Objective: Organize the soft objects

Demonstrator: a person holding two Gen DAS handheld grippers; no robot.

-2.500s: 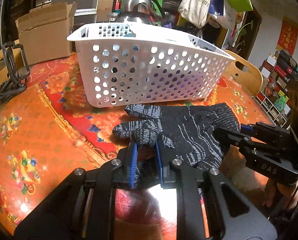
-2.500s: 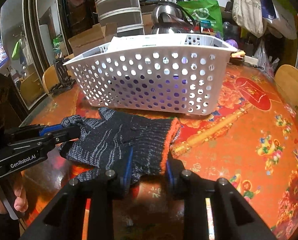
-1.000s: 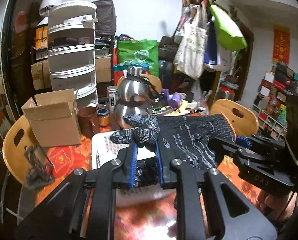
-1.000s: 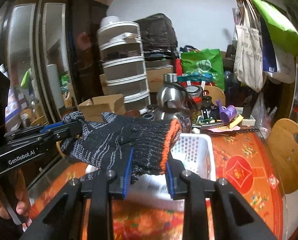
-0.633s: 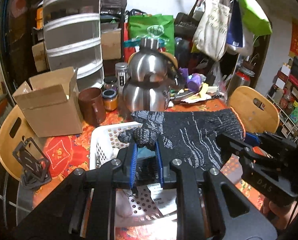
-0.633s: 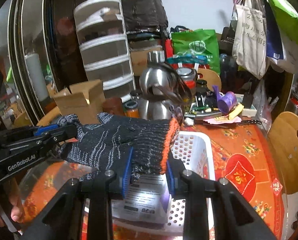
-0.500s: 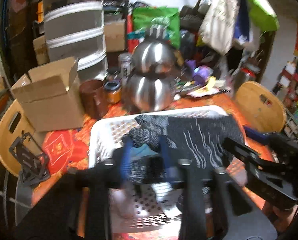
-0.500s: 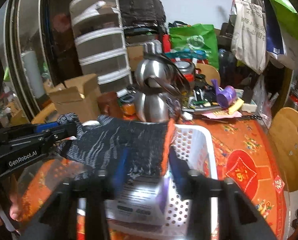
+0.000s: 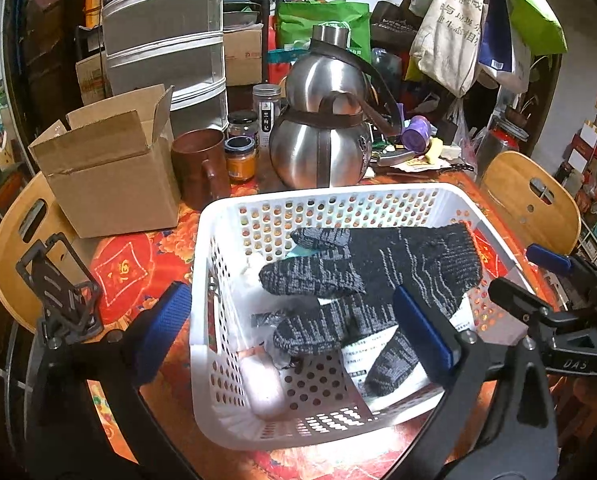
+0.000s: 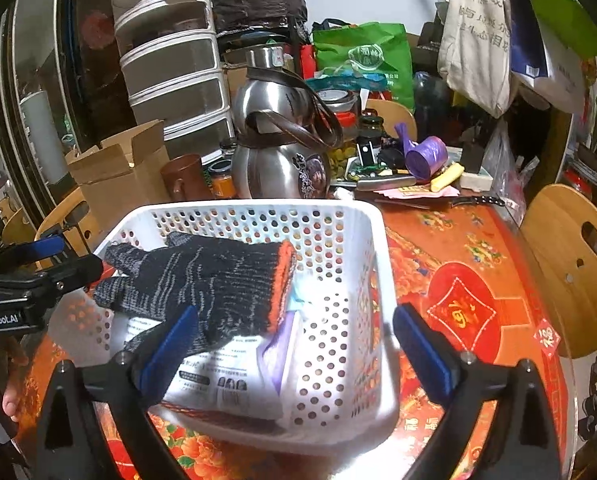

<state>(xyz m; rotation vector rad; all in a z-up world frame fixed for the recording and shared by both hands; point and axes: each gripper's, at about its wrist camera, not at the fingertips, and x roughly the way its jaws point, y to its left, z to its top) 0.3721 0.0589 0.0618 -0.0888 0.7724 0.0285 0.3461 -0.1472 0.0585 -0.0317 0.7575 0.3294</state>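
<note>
A dark grey knit glove (image 9: 398, 264) with an orange cuff (image 10: 284, 280) lies loose inside the white perforated basket (image 9: 326, 194), on top of a printed packet (image 10: 226, 380). My left gripper (image 9: 294, 320) hangs over the basket's near left side. Its jaws are opening wide, and the blue pads (image 9: 166, 316) stand clear of the glove. My right gripper (image 10: 294, 344) hovers over the basket (image 10: 250, 204) at the cuff end. Its jaws are opening too, and its pads (image 10: 418, 344) press on nothing. Each view shows the other gripper at its edge.
Behind the basket stand a steel kettle (image 9: 318, 148), a brown mug (image 9: 198, 164), small jars and an open cardboard box (image 9: 110, 176). A black stand (image 9: 62, 296) sits at the left. Wooden chair backs (image 10: 570, 272) flank the red patterned table (image 10: 458, 308).
Both grippers came down over the basket with the glove stretched between them. Their jaws then spread wide and let go, and the glove dropped into the basket.
</note>
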